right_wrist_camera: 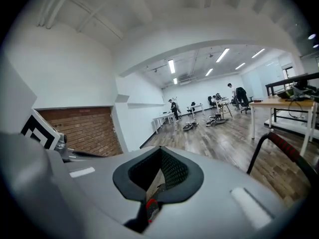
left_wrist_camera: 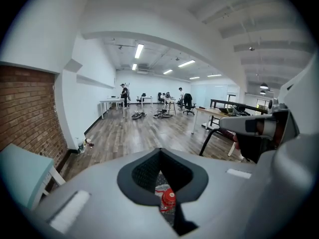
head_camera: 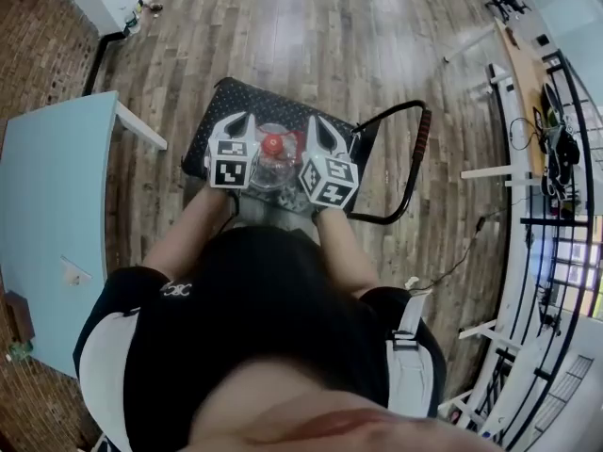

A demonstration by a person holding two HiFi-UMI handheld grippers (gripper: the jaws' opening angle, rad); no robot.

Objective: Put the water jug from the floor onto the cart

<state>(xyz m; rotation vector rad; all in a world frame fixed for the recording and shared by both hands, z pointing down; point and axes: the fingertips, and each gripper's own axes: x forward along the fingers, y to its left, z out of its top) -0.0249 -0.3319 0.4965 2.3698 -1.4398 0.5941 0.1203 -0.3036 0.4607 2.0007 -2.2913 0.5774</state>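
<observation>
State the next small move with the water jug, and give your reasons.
Probably ease the water jug forward and lower it onto the cart. It sits pinched between the left tool and the right tool, both with jaws shut, over the cart's near edge, with bare deck beyond it. Whether it already rests on the deck I cannot tell.

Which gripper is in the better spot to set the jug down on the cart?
Left, barely. The left gripper and right gripper both flank the water jug over the cart, but the right is nearer its handle.
</observation>
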